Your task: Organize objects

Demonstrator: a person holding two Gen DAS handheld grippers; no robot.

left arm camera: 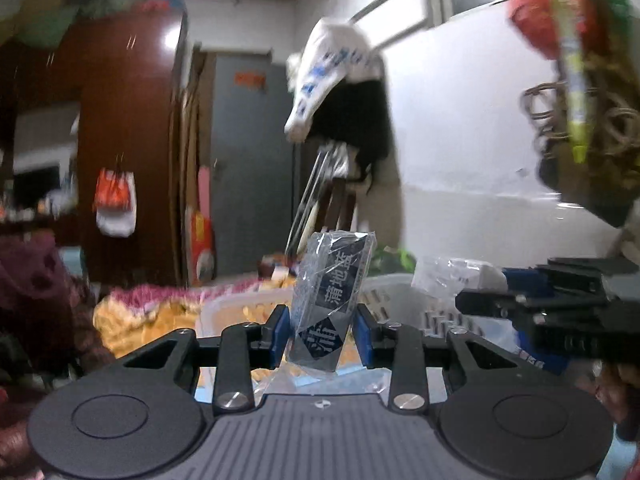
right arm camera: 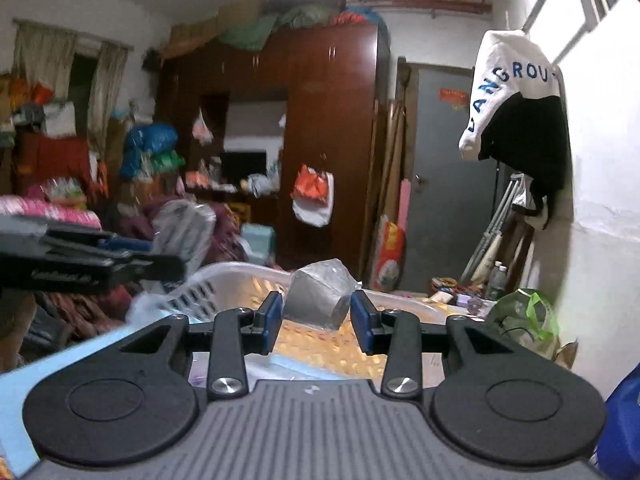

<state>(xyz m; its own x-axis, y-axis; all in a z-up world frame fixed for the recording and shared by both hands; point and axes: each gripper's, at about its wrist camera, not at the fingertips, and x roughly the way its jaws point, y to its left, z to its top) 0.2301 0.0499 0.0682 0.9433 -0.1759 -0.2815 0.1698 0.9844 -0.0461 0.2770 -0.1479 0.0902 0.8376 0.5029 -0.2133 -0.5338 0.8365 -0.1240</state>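
My left gripper (left arm camera: 321, 330) is shut on a plastic-wrapped dark blue box (left arm camera: 330, 292) with white Chinese lettering, held upright and tilted above a white plastic basket (left arm camera: 386, 294). My right gripper (right arm camera: 316, 314) is shut on a grey box in clear plastic wrap (right arm camera: 318, 296), held over the same white basket (right arm camera: 224, 280). The right gripper shows at the right of the left wrist view (left arm camera: 532, 306), holding its wrapped box (left arm camera: 452, 276). The left gripper shows at the left of the right wrist view (right arm camera: 96, 268), with its wrapped box (right arm camera: 184, 232).
The basket sits on an orange and yellow patterned cover (right arm camera: 320, 344). A white wall (right arm camera: 600, 200) with a hanging white and black garment (right arm camera: 516, 112) is at right. A brown wardrobe (right arm camera: 320, 128) and grey door (right arm camera: 444, 184) stand behind. Piled bags (right arm camera: 148, 148) fill the left.
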